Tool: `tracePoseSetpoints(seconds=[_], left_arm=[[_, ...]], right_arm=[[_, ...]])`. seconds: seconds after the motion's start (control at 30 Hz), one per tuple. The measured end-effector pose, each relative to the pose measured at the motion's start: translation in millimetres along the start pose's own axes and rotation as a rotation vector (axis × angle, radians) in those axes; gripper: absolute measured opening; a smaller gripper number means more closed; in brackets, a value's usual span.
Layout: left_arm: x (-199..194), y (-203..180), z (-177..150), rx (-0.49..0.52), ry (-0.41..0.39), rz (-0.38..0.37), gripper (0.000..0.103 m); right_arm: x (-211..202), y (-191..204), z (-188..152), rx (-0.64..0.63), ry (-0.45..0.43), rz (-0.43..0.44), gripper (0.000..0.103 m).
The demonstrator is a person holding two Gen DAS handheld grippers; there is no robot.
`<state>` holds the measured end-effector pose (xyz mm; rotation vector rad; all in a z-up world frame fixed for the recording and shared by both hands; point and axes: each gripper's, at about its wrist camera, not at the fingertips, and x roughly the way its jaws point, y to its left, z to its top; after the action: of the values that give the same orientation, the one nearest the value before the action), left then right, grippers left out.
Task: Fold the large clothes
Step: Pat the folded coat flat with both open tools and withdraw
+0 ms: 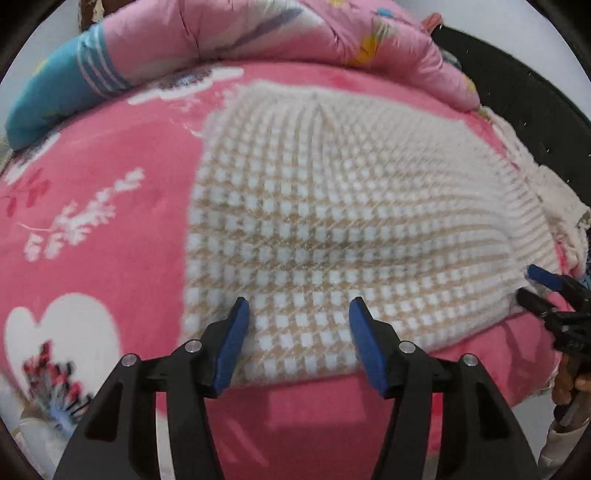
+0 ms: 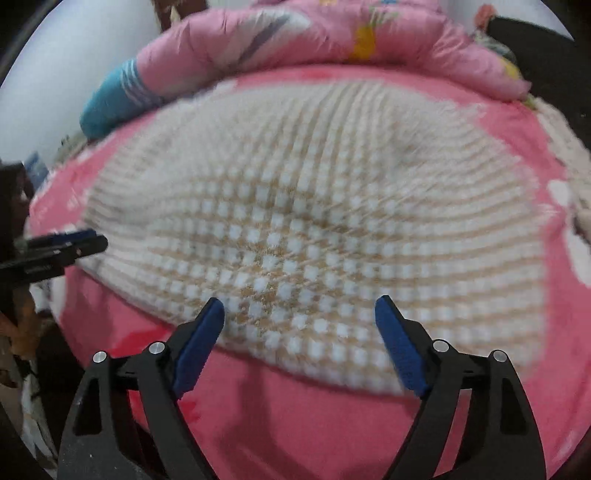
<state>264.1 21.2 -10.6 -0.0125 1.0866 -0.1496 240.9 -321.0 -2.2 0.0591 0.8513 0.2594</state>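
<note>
Two grippers, left gripper [image 1: 297, 314] and right gripper [image 2: 299, 314], spread wide and empty over near hem of checked sweater [image 1: 332, 206], apparently folded flat on pink bedspread [image 1: 92, 184].

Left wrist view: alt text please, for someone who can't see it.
A cream-and-tan checked knit garment lies flat on a pink floral bedspread. The left tool hangs open above its near edge, holding nothing. The right tool shows at the garment's right edge, and a pink quilt is bunched behind.
</note>
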Motion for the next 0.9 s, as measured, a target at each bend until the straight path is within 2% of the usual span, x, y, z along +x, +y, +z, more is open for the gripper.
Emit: tracePoseSetpoints(seconds=[0.07, 0.1, 0.17, 0.2, 0.27, 0.33, 0.43, 0.5, 0.6, 0.63, 0.7, 0.8, 0.9], left_arm=[[-18, -1, -10, 0.006, -0.045, 0.015, 0.059], [-14, 3, -7, 0.003, -0.049, 0.036, 0.064], [13, 13, -5, -0.012, -0.005, 0.092, 0.066], [27, 19, -3, -0.017, 0.017, 0.101, 0.066], [39, 13, 2, -0.004, 0.014, 0.143, 0.068], [30, 9, 7, -0.005, 0.004, 0.155, 0.068], [1, -4, -3, -0.018, -0.051, 0.147, 0.068], [-21, -14, -11, -0.011, -0.108, 0.138, 0.069], [-49, -33, -25, 0.008, -0.195, 0.105, 0.082], [-59, -40, -29, 0.012, -0.222, 0.089, 0.087], [-80, -60, -39, 0.014, -0.275, 0.044, 0.097], [-94, -77, -41, 0.024, -0.33, 0.013, 0.098], [-107, -90, -44, 0.045, -0.36, 0.016, 0.098]], right_arm=[[-16, -18, -7, 0.034, -0.044, -0.082, 0.079], [-15, -27, -12, 0.052, -0.038, -0.122, 0.079], [12, -50, -25, 0.11, 0.037, -0.111, 0.079], [21, -55, -29, 0.116, 0.048, -0.108, 0.079], [14, -44, -25, 0.063, 0.041, -0.17, 0.079], [0, -30, -19, 0.072, 0.034, -0.162, 0.079], [-29, -26, -21, 0.116, -0.017, -0.091, 0.082], [-27, -6, -21, 0.111, -0.063, -0.065, 0.086], [-49, 20, -41, 0.082, -0.123, -0.042, 0.095], [-53, 28, -41, 0.068, -0.131, -0.042, 0.095], [-56, 40, -38, 0.032, -0.147, -0.052, 0.095], [-63, 53, -36, -0.014, -0.182, -0.093, 0.095], [-71, 60, -39, -0.027, -0.223, -0.157, 0.095]])
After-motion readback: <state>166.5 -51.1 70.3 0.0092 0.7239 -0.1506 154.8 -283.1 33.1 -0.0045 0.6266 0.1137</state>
